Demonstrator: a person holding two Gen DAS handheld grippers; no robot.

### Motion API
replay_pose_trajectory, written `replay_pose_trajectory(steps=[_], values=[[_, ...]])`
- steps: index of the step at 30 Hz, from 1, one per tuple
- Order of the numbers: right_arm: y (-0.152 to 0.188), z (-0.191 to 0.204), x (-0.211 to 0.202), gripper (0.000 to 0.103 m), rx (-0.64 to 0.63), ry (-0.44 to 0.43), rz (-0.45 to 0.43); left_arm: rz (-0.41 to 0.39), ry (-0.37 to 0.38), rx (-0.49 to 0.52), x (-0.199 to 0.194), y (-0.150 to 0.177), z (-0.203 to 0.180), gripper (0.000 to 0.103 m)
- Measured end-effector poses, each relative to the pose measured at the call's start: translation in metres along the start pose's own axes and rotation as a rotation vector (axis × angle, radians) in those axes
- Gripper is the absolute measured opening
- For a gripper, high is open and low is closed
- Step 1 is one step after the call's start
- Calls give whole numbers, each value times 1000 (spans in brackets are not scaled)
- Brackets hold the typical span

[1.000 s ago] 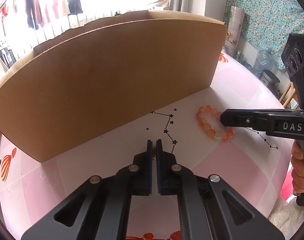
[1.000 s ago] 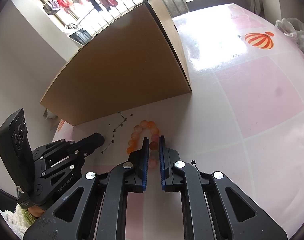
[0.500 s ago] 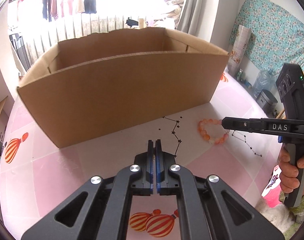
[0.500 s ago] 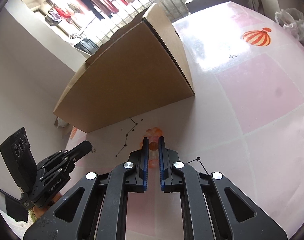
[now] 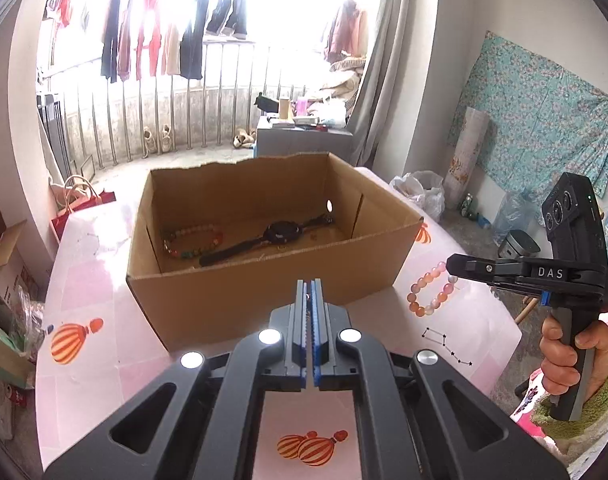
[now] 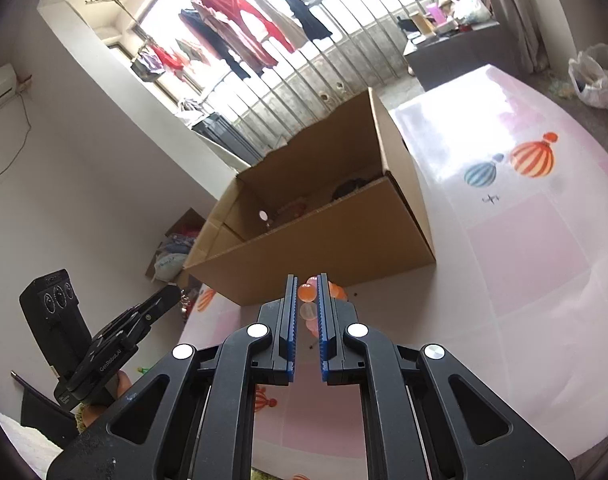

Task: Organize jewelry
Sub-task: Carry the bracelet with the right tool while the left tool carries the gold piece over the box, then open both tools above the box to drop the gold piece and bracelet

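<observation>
- Here, in the left wrist view, the left gripper (image 5: 309, 284) had its jaws pressed almost together; a thin small thing seemed to sit between the blue pads, but I could not tell what it was.
- The cardboard box (image 5: 264, 300) stood open on the pink table (image 5: 88, 280), near its far edge.
- Inside the box lay a beaded bracelet (image 5: 192, 242) on the left and a black watch (image 5: 264, 240) in the middle.
- At the right side, the right gripper (image 5: 452, 268) held an orange bead bracelet (image 5: 428, 292), which hung from its tip above the table, just beside the right corner of the box.
- A hand (image 5: 572, 356) gripped the handle of this gripper.
- Next, in the right wrist view, the right gripper (image 6: 306, 296) was closed on the orange bead bracelet (image 6: 306, 292); the beads showed between the pads.
- The cardboard box (image 6: 324, 248) was just behind the fingers.
- The left gripper (image 6: 172, 294) was at the lower left, its jaws closed, with something small hanging from the tip.
</observation>
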State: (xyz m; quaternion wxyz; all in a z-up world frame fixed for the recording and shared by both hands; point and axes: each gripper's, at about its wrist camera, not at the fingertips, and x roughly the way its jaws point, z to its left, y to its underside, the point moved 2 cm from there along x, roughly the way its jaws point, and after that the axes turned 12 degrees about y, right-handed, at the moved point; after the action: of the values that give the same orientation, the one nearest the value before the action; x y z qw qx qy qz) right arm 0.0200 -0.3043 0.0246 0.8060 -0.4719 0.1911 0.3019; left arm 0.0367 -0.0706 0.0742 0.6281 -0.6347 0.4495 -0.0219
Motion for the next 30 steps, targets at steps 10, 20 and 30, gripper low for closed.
replay_pose_trajectory(steps=[10,20,30], values=[[-67,41,-10,7,-79,-97,-97,-74,-2,58,-16,-67,24,2],[-103,43,55,7,-115,-103,32,192,61,-79,65,-83,81,2],[-113,33,89,7,-121,-86,147,398,24,-114,112,-63,102,2]])
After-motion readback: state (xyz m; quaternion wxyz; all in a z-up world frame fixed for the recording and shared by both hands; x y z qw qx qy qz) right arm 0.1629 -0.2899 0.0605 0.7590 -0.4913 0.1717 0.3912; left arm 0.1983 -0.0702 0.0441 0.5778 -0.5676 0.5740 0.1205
